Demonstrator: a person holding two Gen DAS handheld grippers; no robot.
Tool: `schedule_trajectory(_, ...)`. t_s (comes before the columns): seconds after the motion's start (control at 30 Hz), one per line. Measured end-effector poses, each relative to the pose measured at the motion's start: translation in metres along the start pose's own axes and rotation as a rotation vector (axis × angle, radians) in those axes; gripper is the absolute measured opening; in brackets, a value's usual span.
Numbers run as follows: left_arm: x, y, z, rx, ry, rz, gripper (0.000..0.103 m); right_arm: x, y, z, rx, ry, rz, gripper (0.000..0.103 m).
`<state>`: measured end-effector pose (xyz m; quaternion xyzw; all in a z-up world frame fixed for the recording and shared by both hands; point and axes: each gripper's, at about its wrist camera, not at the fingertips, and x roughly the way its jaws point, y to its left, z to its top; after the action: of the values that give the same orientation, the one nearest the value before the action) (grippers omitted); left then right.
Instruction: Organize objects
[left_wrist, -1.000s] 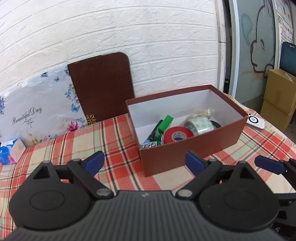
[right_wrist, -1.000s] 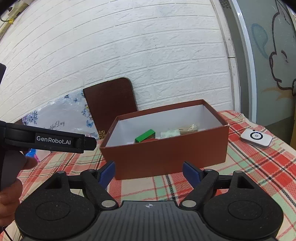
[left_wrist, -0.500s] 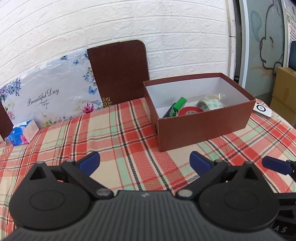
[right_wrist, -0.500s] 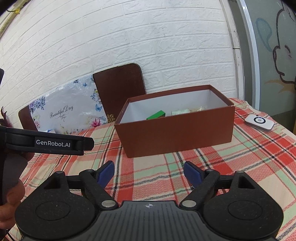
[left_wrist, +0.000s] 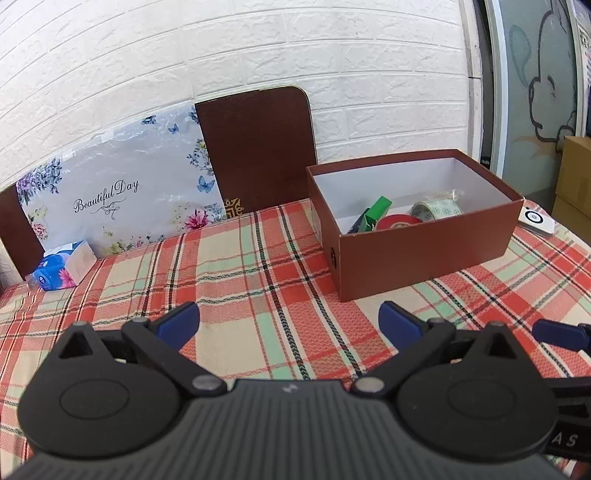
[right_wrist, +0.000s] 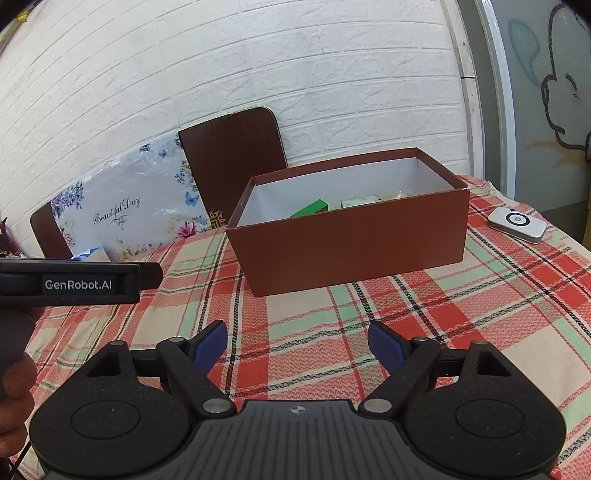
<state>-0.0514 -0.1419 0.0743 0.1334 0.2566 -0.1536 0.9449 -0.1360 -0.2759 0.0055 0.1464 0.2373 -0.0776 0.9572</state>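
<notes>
An open brown box (left_wrist: 424, 251) (right_wrist: 351, 251) with a white inside stands on the plaid tablecloth (left_wrist: 240, 280). In it lie a green carton (left_wrist: 376, 212) (right_wrist: 310, 208), a red tape roll (left_wrist: 397, 222), a patterned clear tape roll (left_wrist: 436, 209) and a dark pen (left_wrist: 356, 225). My left gripper (left_wrist: 289, 317) hovers over the cloth in front of the box's left corner, open wide and empty. My right gripper (right_wrist: 298, 341) is just in front of the box; its jaws are opening with nothing between them. The left gripper's body (right_wrist: 77, 284) shows at the left edge of the right wrist view, held by a hand.
A small white device (left_wrist: 535, 220) (right_wrist: 516, 224) lies right of the box. A blue tissue pack (left_wrist: 61, 271) sits at the far left. A floral board (left_wrist: 110, 199) and a brown board (left_wrist: 258, 155) lean on the brick wall. Cardboard boxes (left_wrist: 576, 173) stand off the table's right.
Both grippers have drawn back from the box, so it looks smaller and farther. More tablecloth shows in front of them. The left jaws stand a little wider.
</notes>
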Motion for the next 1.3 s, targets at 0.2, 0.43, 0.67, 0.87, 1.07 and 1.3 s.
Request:
schedule_trajectory(0.2,0.004,-0.003,-0.004,0.007,0.013,-0.012,0.103,0.004,0.0,-0.001,0.007,0.016,-0.013,0.085)
schedule_trajectory(0.43,0.014,0.002,-0.007,-0.002,0.039,-0.023,0.103,0.013,0.001,-0.001,0.014,0.03,-0.017,0.086)
schedule_trajectory(0.67,0.022,0.01,-0.011,-0.029,0.064,-0.012,0.103,0.027,0.007,-0.007,-0.005,0.076,-0.001,0.086)
schedule_trajectory(0.87,0.026,0.007,-0.011,-0.02,0.069,0.001,0.103,0.029,0.006,-0.007,0.002,0.08,-0.006,0.086)
schedule_trajectory(1.07,0.026,0.007,-0.012,-0.018,0.071,0.008,0.103,0.03,0.005,-0.008,0.01,0.081,-0.01,0.086)
schedule_trajectory(1.3,0.027,0.004,-0.012,-0.006,0.083,0.021,0.103,0.028,0.005,-0.009,0.008,0.075,-0.005,0.086)
